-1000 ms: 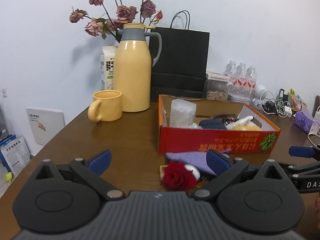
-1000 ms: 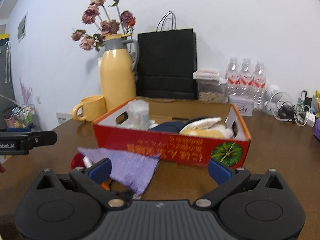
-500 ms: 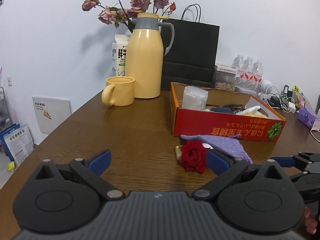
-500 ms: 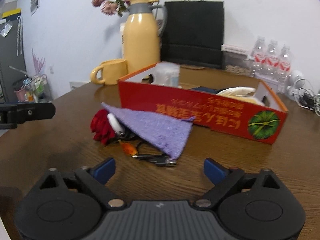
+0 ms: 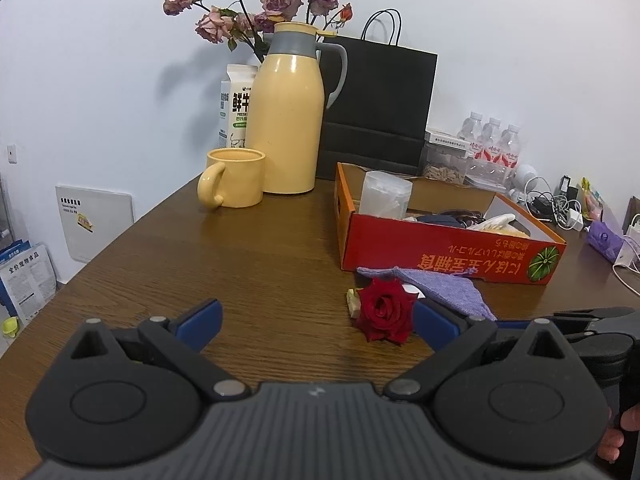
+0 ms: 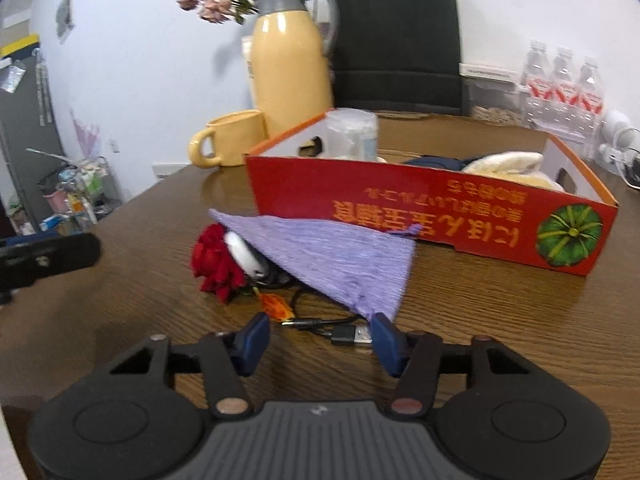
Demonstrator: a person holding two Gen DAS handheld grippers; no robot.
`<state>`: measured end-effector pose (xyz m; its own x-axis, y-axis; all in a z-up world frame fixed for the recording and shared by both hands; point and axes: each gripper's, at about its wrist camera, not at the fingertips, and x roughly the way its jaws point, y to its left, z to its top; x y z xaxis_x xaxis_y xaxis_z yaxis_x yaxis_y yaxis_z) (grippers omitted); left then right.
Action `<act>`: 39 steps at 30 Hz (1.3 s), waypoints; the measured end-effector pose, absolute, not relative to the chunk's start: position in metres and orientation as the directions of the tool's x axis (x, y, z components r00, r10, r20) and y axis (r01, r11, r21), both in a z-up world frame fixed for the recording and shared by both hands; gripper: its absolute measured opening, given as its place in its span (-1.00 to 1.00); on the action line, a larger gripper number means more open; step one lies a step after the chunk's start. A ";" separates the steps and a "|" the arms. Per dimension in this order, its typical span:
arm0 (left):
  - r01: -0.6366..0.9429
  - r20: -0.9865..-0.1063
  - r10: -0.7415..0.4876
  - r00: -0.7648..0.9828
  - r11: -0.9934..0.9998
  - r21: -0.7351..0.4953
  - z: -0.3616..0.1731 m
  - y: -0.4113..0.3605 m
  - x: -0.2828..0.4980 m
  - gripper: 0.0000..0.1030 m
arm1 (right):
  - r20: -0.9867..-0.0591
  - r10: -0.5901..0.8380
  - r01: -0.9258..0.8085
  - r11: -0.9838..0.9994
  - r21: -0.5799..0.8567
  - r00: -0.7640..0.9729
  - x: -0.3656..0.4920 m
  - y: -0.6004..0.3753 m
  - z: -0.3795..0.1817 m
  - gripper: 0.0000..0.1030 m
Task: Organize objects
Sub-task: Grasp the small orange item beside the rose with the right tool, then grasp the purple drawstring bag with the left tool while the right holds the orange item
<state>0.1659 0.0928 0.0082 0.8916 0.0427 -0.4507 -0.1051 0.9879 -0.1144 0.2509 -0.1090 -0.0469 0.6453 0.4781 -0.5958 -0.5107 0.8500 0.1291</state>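
A red cardboard box (image 5: 448,254) (image 6: 432,216) holding several items sits on the brown table. In front of it lie a red rose (image 5: 385,309) (image 6: 214,260), a purple cloth (image 5: 440,286) (image 6: 340,256), a white object (image 6: 244,254) half under the cloth, an orange charm (image 6: 276,306) and a black USB cable (image 6: 344,334). My left gripper (image 5: 318,322) is open and empty, with the rose near its right finger. My right gripper (image 6: 320,340) is partly open, its fingers standing either side of the cable plug, just short of it.
A yellow thermos (image 5: 290,120) (image 6: 292,64), a yellow mug (image 5: 234,178) (image 6: 230,138), a milk carton (image 5: 236,104), dried roses and a black paper bag (image 5: 380,104) stand at the back. Water bottles (image 5: 492,144) and chargers (image 5: 560,208) are at the right. The table edge runs along the left.
Both grippers have drawn back from the box and dropped lower. My right gripper's jaws have narrowed and now sit by the cable plug. My left gripper has stayed open.
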 end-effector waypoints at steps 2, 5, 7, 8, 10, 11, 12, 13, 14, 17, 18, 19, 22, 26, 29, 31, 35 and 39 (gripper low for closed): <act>-0.105 -0.450 0.042 0.892 0.988 -0.116 0.008 0.093 0.166 1.00 | -0.599 0.494 -0.537 0.834 0.123 0.630 0.251 -0.102 -0.047 -0.27; -0.110 -0.452 0.046 0.891 0.987 -0.118 0.006 0.094 0.165 1.00 | -0.590 0.508 -0.571 0.815 0.094 0.628 0.249 -0.090 -0.046 -0.39; -0.115 -0.455 0.049 0.889 0.986 -0.117 0.005 0.095 0.164 1.00 | -0.585 0.510 -0.589 0.806 0.067 0.631 0.250 -0.084 -0.044 -0.41; -0.117 -0.457 0.051 0.888 0.986 -0.118 0.005 0.096 0.163 1.00 | -0.581 0.507 -0.597 0.801 0.044 0.637 0.252 -0.079 -0.043 -0.45; -0.119 -0.460 0.052 0.886 0.986 -0.118 0.004 0.097 0.161 1.00 | -0.578 0.505 -0.612 0.791 0.013 0.640 0.255 -0.072 -0.042 -0.52; -0.120 -0.462 0.053 0.885 0.986 -0.117 0.004 0.097 0.161 1.00 | -0.584 0.505 -0.622 0.783 -0.001 0.635 0.257 -0.068 -0.042 -0.52; -0.121 -0.463 0.054 0.885 0.986 -0.116 0.004 0.098 0.160 1.00 | -0.596 0.500 -0.630 0.776 -0.013 0.628 0.260 -0.064 -0.044 -0.54; -0.122 -0.464 0.055 0.884 0.986 -0.116 0.003 0.098 0.159 1.00 | -0.617 0.488 -0.636 0.771 -0.028 0.618 0.262 -0.061 -0.046 -0.60; -0.123 -0.465 0.056 0.883 0.986 -0.115 0.003 0.098 0.158 1.00 | -0.627 0.479 -0.638 0.769 -0.037 0.614 0.263 -0.058 -0.049 -0.64; -0.128 -0.469 0.061 0.881 0.985 -0.114 0.002 0.098 0.157 1.00 | -0.616 0.508 -0.654 0.756 -0.016 0.603 0.261 -0.062 -0.051 -0.73; -0.129 -0.470 0.062 0.881 0.985 -0.113 0.002 0.098 0.157 1.00 | -0.610 0.510 -0.650 0.760 -0.012 0.607 0.261 -0.064 -0.052 -0.73; -0.130 -0.470 0.062 0.880 0.985 -0.112 0.002 0.097 0.157 1.00 | -0.603 0.511 -0.647 0.763 -0.011 0.613 0.261 -0.065 -0.052 -0.74; -0.130 -0.476 0.063 0.877 0.986 -0.108 0.001 0.094 0.159 1.00 | -0.566 0.545 -0.650 0.759 0.020 0.619 0.258 -0.073 -0.049 -0.75; -0.131 -0.494 0.066 0.867 0.987 -0.098 -0.004 0.086 0.164 1.00 | -0.488 0.593 -0.658 0.751 0.051 0.640 0.248 -0.089 -0.038 -0.76; -0.119 -0.507 0.057 0.860 0.989 -0.090 -0.007 0.076 0.168 1.00 | -0.453 0.595 -0.636 0.768 0.076 0.664 0.247 -0.106 -0.033 -0.76; -0.107 -0.515 0.048 0.856 0.991 -0.085 -0.010 0.067 0.172 1.00 | -0.438 0.585 -0.612 0.785 0.094 0.683 0.249 -0.119 -0.031 -0.76; -0.076 -0.531 0.023 0.847 0.994 -0.078 -0.016 0.046 0.181 1.00 | -0.419 0.548 -0.556 0.823 0.115 0.725 0.256 -0.146 -0.028 -0.76; -0.042 -0.539 -0.003 0.842 0.997 -0.071 -0.019 0.026 0.191 1.00 | -0.407 0.500 -0.489 0.861 0.139 0.765 0.265 -0.174 -0.029 -0.76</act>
<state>0.1908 0.0255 -0.0188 0.8420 -0.0033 -0.5395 -0.0417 0.9966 -0.0712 0.2648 -0.1742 -0.0287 0.7648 0.4996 -0.4069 -0.4886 0.8613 0.1391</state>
